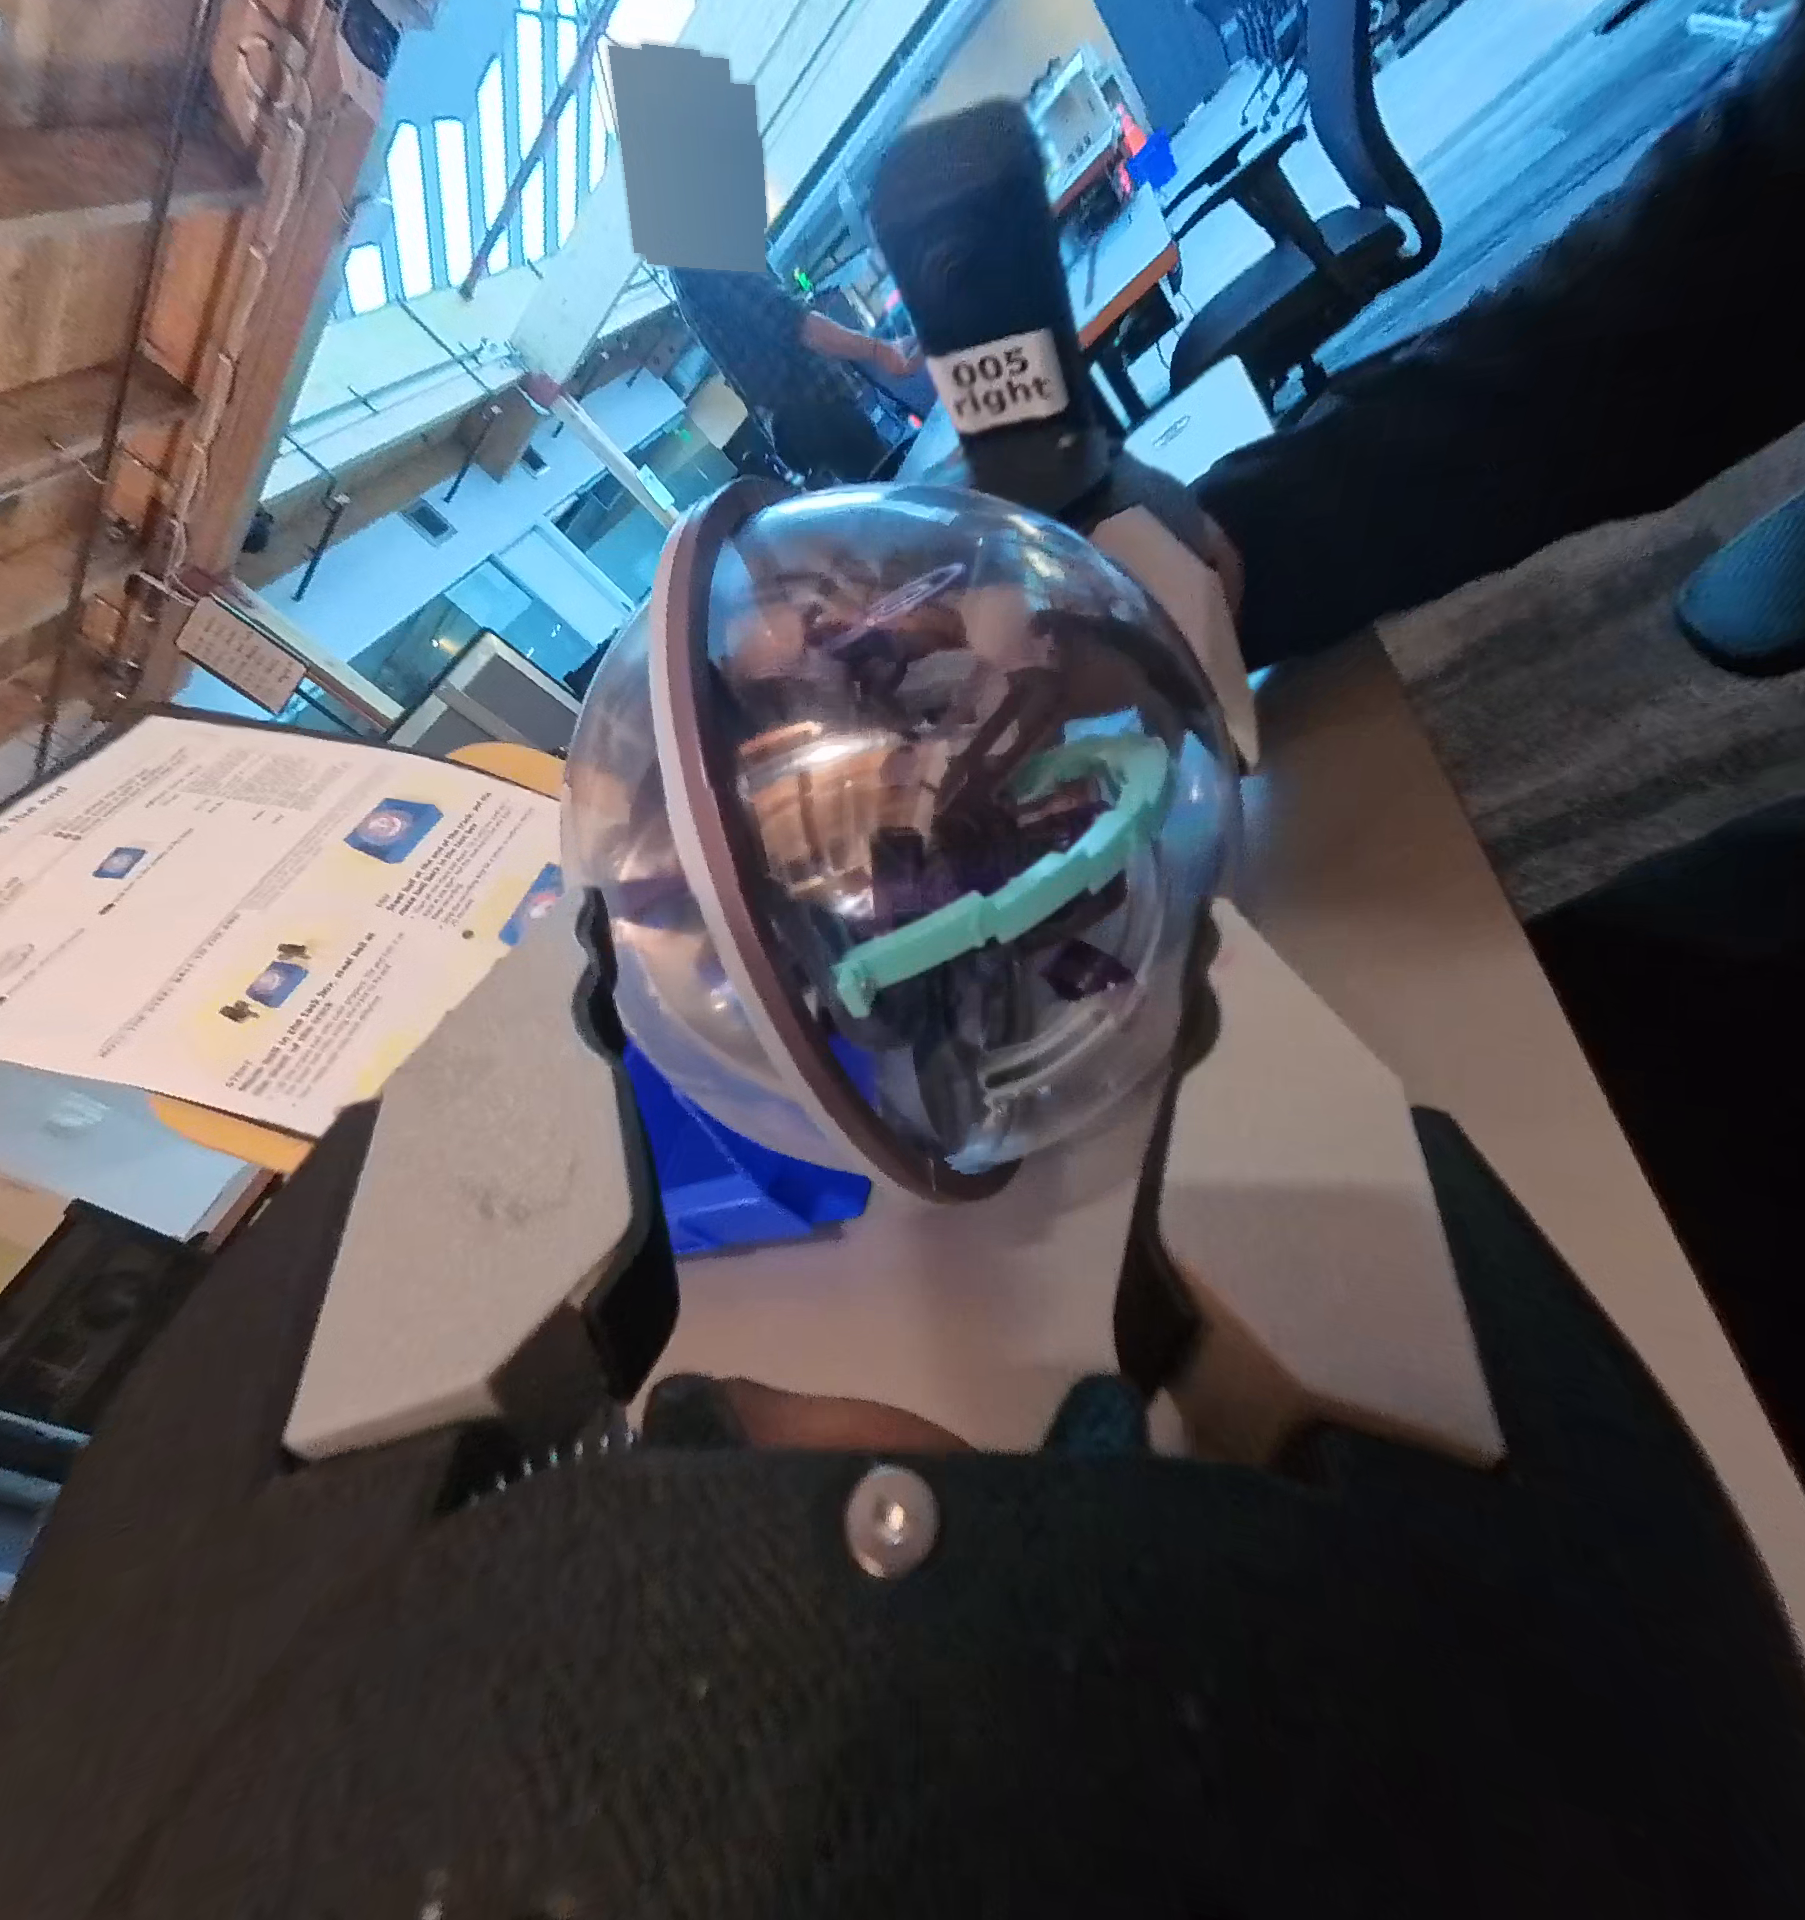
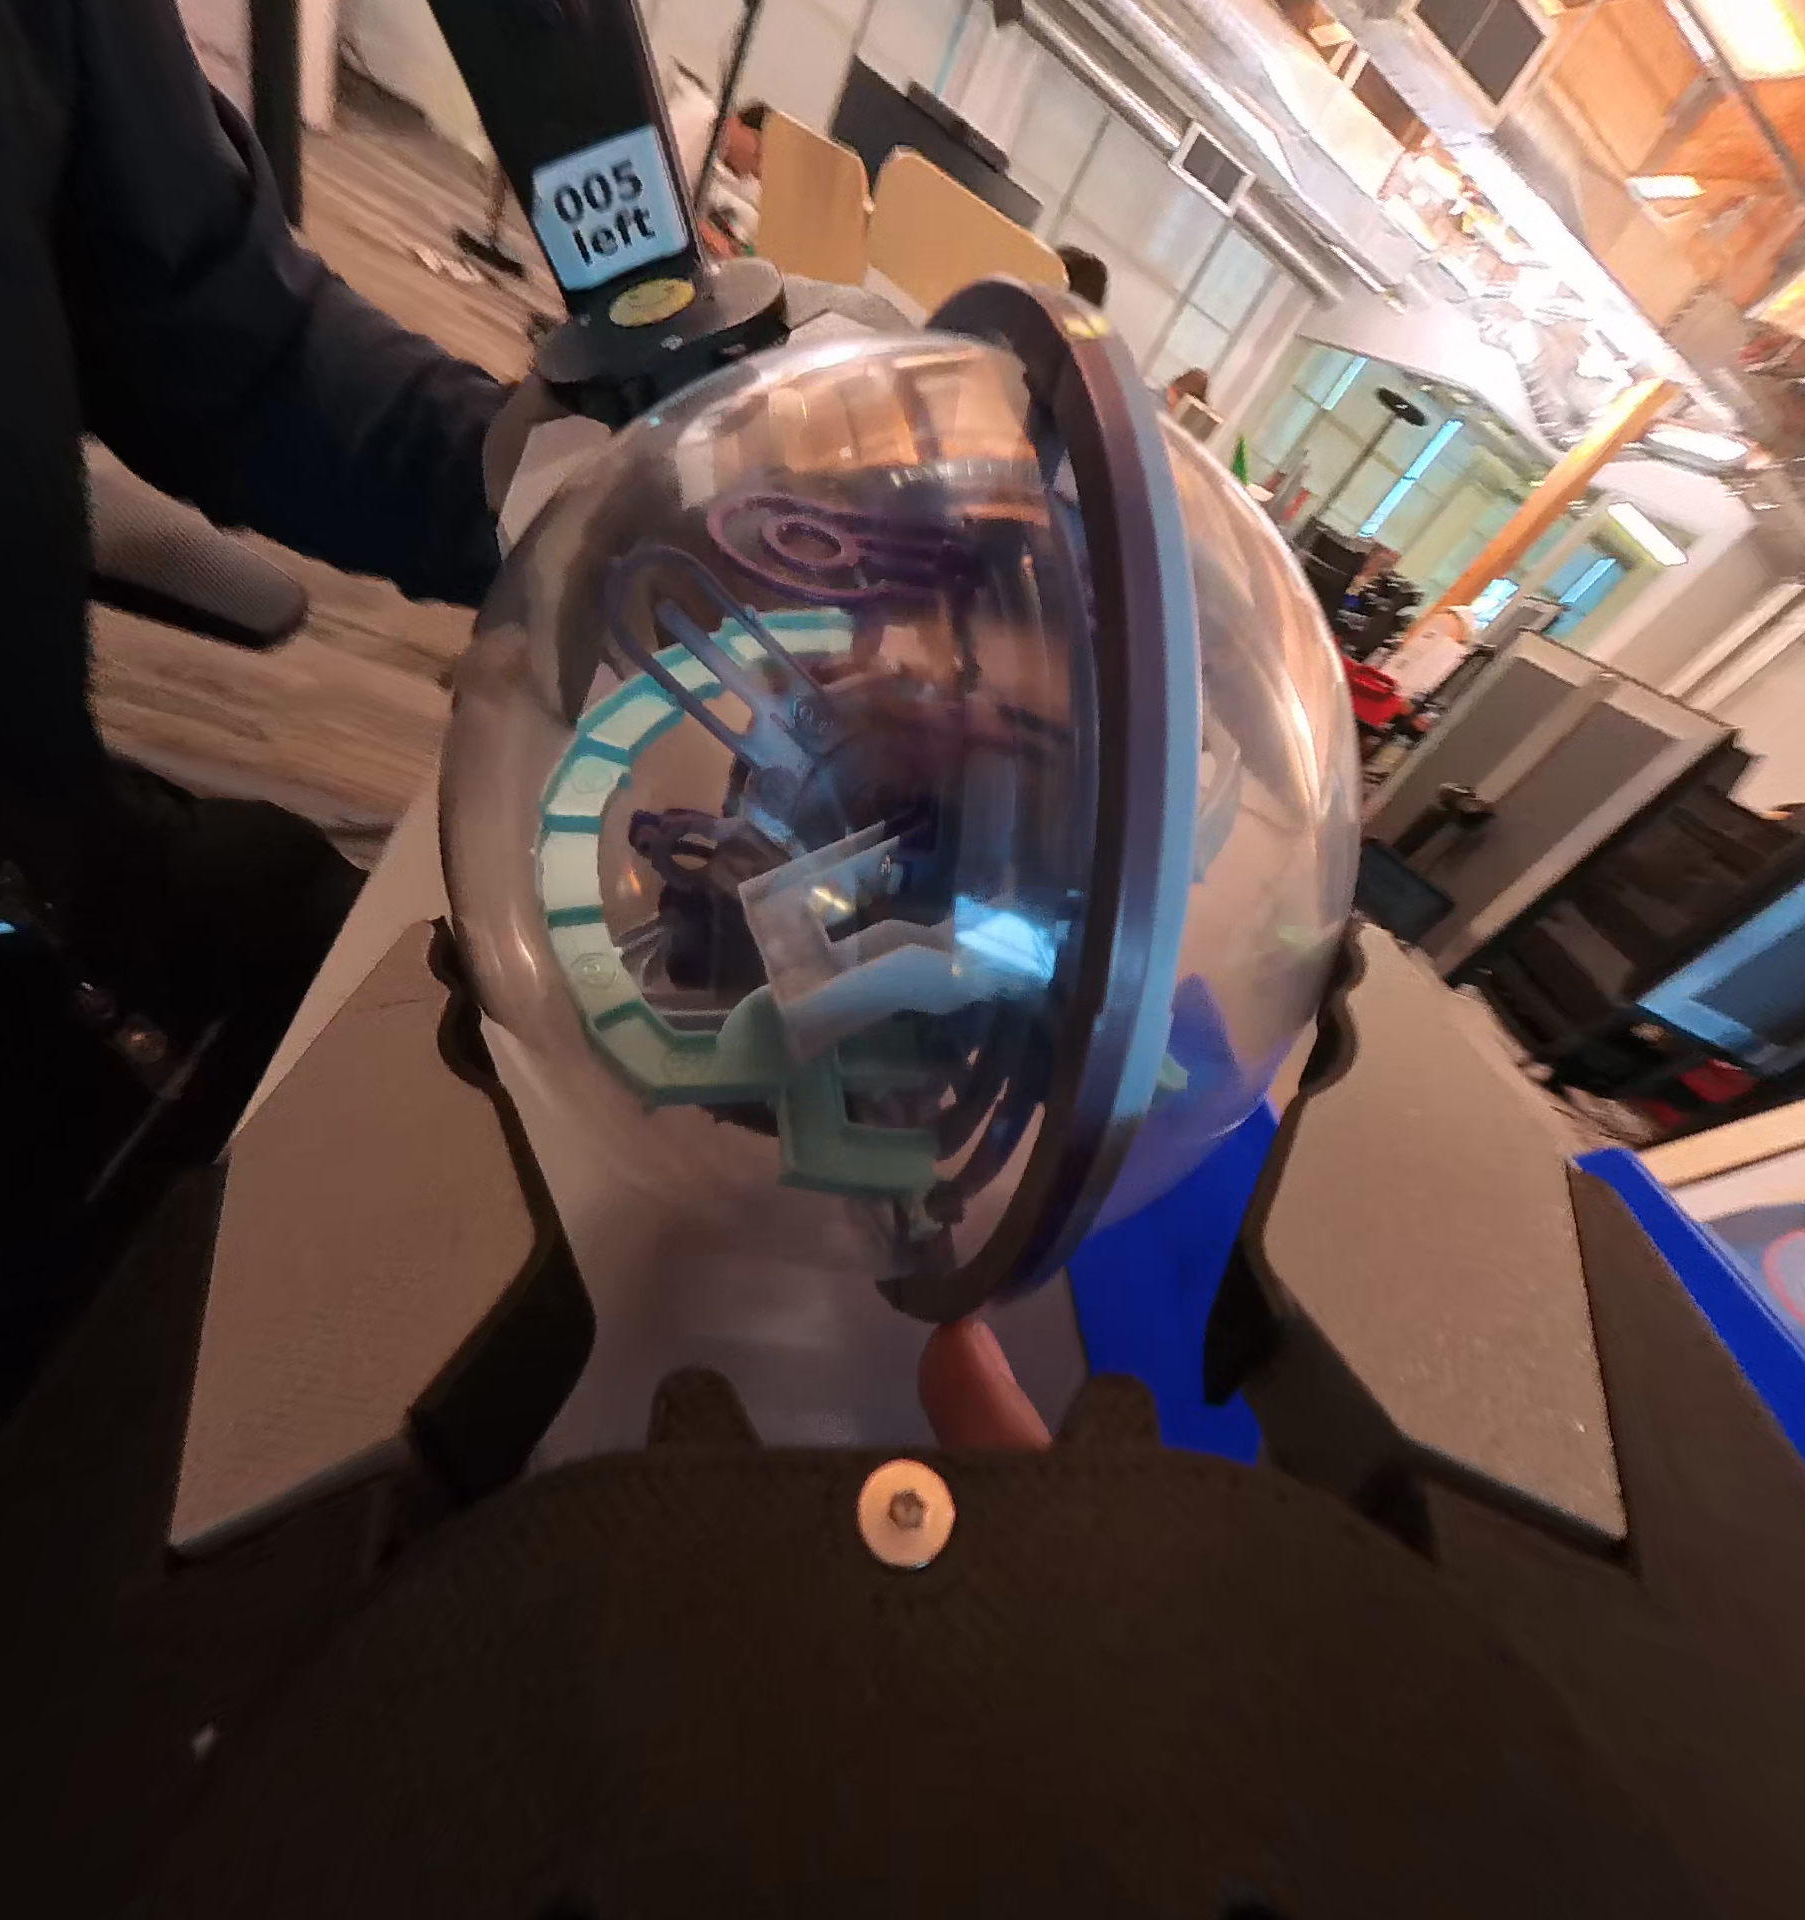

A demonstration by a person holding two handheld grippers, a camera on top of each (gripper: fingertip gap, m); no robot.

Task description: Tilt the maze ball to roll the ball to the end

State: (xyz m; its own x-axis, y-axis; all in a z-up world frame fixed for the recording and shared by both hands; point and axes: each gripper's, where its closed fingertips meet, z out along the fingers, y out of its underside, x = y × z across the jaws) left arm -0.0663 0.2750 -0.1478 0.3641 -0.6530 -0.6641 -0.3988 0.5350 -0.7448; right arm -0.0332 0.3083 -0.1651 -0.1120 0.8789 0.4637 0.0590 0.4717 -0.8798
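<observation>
One maze ball [image 1: 908,831], frame centre, clear sphere with one dark equator ring, tilted. Your two grippers, left gripper [image 1: 893,956] and right gripper [image 2: 898,997], each clamp it. One blue stand [image 1: 742,1174] below. One printed sheet [image 1: 223,904] left.

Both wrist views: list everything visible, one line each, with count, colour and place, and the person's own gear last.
maze ball: one, clear sphere with a dark equator ring and mint-green and purple tracks, held up between both grippers
blue box: one, blue, on the table below the ball
instruction sheet: one, white and yellow, propped left of the ball
table: one, pale, under everything
office chair: one, black, far background
bystander: one, background, head masked
left gripper: one, black and grey, fingers on the ball's sides
right gripper: one, same build, gripping from the opposite side
</observation>
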